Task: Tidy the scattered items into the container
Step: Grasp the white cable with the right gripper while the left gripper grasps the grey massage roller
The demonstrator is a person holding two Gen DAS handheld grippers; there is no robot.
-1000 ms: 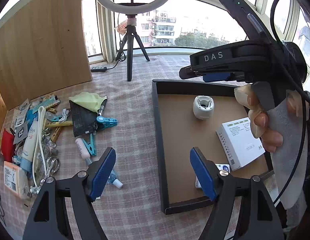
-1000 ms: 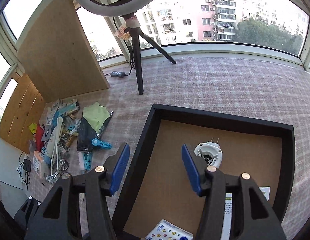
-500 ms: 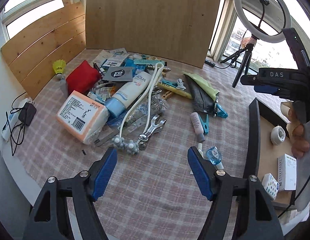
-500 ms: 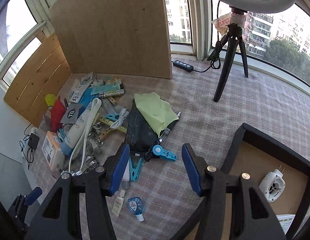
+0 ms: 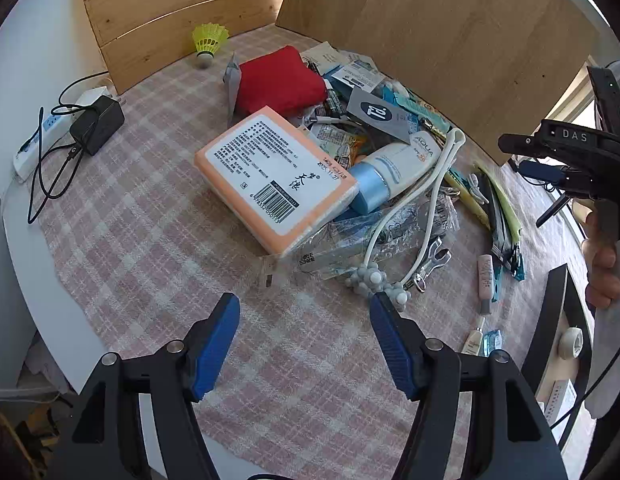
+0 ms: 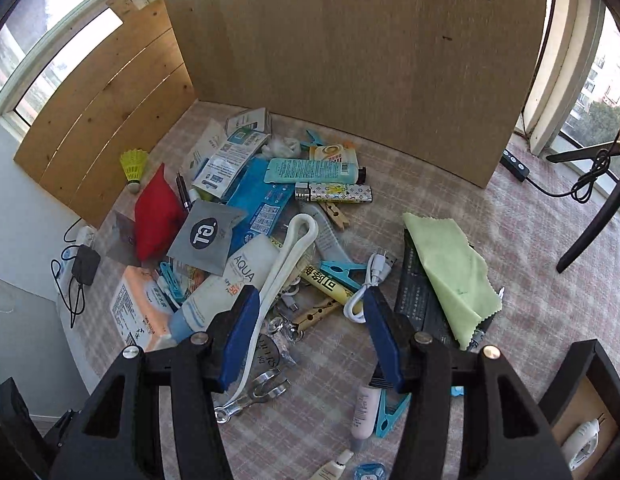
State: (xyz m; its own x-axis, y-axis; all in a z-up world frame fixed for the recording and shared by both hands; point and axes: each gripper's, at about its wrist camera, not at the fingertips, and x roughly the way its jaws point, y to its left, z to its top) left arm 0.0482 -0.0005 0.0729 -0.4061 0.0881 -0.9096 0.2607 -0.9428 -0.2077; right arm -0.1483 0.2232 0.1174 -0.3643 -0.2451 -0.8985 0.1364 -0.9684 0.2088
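Note:
A pile of scattered items lies on the checked cloth: an orange box [image 5: 276, 178], a white AQUA tube [image 5: 401, 162], a red pouch [image 5: 280, 80], a white strap [image 6: 288, 254], a green cloth [image 6: 453, 276] and a white cable [image 6: 369, 284]. The black container [image 5: 551, 328] is at the right edge, with its corner low right in the right wrist view [image 6: 581, 376]. My left gripper [image 5: 304, 344] is open and empty over bare cloth in front of the pile. My right gripper [image 6: 310, 340] is open and empty above the strap and clothes pegs.
Wooden boards [image 6: 349, 60] stand behind the pile. A yellow shuttlecock [image 5: 209, 40] sits at the back left. A power strip and black adapter [image 5: 96, 124] lie at the table's left edge. The other hand-held gripper [image 5: 569, 156] shows at the right.
Both grippers have swung left, away from the container and over the pile, and moved closer to it. Both stay open and empty.

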